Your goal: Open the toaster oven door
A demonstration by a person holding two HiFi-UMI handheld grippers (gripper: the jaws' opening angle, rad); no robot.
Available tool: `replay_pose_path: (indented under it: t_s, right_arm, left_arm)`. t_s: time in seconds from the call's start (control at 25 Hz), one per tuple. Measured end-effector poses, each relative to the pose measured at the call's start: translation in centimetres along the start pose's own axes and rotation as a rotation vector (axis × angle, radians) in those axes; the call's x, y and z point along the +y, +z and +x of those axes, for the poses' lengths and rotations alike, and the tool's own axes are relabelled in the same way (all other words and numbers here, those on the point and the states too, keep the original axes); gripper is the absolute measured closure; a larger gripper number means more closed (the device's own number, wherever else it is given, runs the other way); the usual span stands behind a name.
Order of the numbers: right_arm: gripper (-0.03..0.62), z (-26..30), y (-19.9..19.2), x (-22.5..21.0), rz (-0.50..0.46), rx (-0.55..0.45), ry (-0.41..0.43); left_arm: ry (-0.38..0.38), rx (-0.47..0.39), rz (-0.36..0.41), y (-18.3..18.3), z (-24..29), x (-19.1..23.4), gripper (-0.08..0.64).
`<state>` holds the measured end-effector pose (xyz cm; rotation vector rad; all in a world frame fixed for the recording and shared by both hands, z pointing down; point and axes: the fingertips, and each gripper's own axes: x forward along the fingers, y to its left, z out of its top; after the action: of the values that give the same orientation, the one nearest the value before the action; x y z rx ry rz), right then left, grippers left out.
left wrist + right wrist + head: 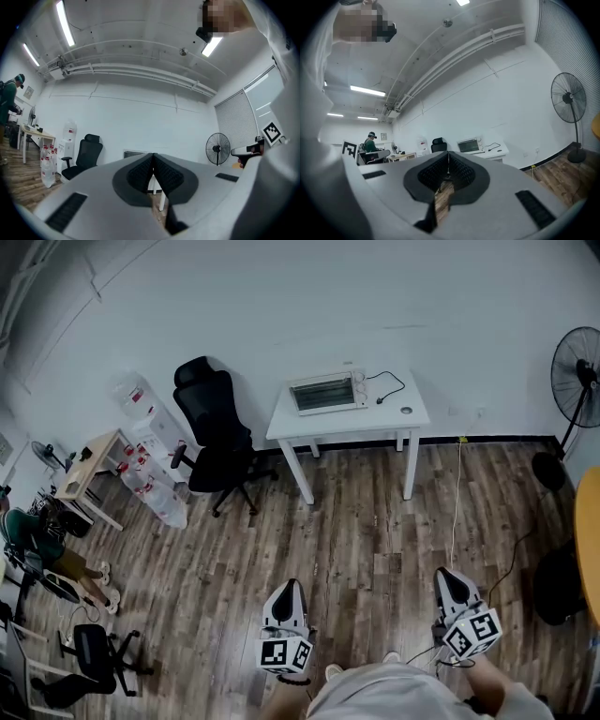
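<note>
Judging from the head view, I had done nothing of the task yet. A wide stretch of wooden floor (356, 540) lay between me and the white table (412, 418) at the far wall. On that table sat the oven (325, 392), its glass door closed as far as I could tell at that range. Both tools hung low by my body, well apart from it: the left gripper (289, 587) and the right gripper (448, 574), tips toward the table. All of the work was left, I reckoned: the walk over, the reach to the door, the pull.

Only the head view showed that gap across the floor, and the cord (389, 385) lying on the tabletop beside the oven. Only the gripper views showed the ceiling lights (63, 21) and the jaws up close: both pairs clenched, pads together, nothing between them. The right gripper view caught the oven front-on, small. The left one had it partly hidden behind the jaw tips.
</note>
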<state>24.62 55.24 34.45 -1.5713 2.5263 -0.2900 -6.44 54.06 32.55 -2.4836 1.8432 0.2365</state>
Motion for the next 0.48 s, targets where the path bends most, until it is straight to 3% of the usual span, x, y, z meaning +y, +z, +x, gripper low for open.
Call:
replay_pose_path:
  t_s: [0.28,0.48]
  right_arm:
    - [0.575,0.4,-0.2,-2.7,-0.004,0.039,0.05]
    - [0.575,1.3,-0.6,-3.0,0.001,0.052,0.086]
  left_arm:
    - [0.031,0.001,-0.006,-0.5,1.1,-3.1,0.552]
    - [0.034,0.014,0.03,-0.8,1.3,-3.7,0.552]
